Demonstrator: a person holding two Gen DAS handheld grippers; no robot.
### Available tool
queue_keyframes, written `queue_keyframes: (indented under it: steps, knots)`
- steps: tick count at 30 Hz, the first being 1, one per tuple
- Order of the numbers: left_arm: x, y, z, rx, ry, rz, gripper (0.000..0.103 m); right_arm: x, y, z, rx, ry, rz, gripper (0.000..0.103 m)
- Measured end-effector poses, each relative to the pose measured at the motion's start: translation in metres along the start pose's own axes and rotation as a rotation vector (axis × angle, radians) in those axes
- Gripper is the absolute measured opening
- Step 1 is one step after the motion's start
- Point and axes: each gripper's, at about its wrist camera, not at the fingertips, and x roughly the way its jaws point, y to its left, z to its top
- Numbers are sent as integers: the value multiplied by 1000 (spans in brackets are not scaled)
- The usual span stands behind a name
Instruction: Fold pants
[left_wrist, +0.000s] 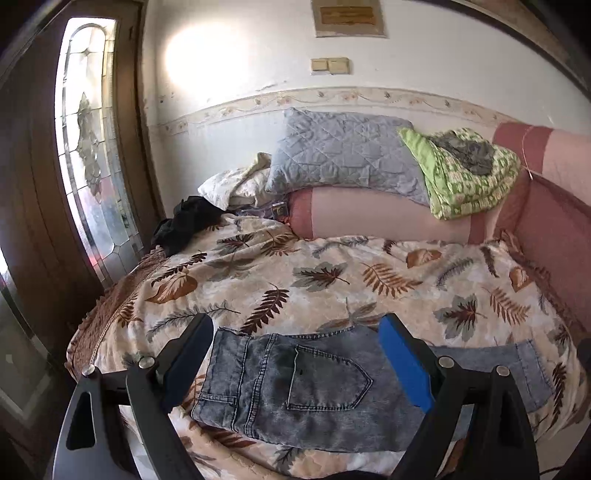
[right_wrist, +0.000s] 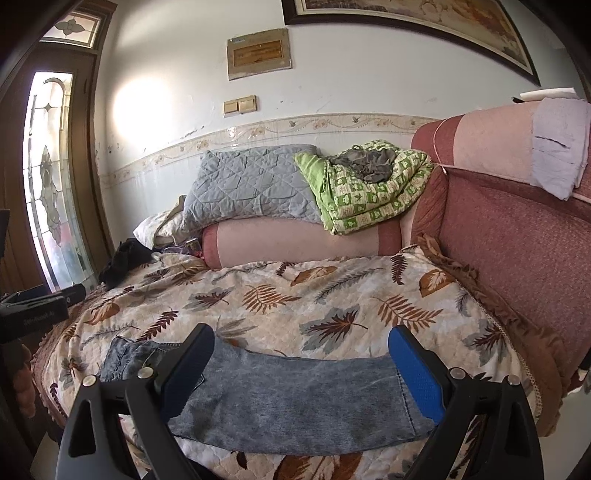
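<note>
I've got both tongs, left gripper (left_wrist: 295, 354) and right gripper (right_wrist: 301, 363), spread wide and empty above the jeans (left_wrist: 295, 391) on the bedspread (left_wrist: 332, 273).

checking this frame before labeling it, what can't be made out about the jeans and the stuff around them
- Jeans: front side hidden, back pocket up, both views.
- Near hem corner: right wrist view, covered by the right gripper blue pad.
- Waistband end: right wrist view, behind that gripper's dark finger.
- Small items beside the bolster: left wrist view, too small to identify.
- Black cloth: too dark in both views to name.
- Left gripper: open over the jeans; contact unclear.
</note>
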Motion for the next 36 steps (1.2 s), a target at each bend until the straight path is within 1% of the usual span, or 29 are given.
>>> queue_keyframes:
  steps: [5,9,12,15,20,29,31,36]
  knots:
    - [-2,4,0,-10,-24,39,91,5,3,-2,0,10,9,97]
    - [2,11,0,-59,0,31,91,6,3,-2,1,14,11,97]
    - [6,13,0,-62,26,22,91,7,3,-2,-2,15,11,97]
    - [6,11,-1,-41,42,-2,91,7,3,-3,3,14,12,97]
    - [11,10,-2,-39,67,-26,91,9,5,-4,1,22,15,97]
    - [16,11,-4,-12,76,-2,91,11,6,-7,3,28,19,97]
    - [18,10,-5,2,88,-21,91,11,7,-8,-2,31,20,97]
    - [17,11,-5,5,79,-21,91,13,9,-8,-13,34,23,97]
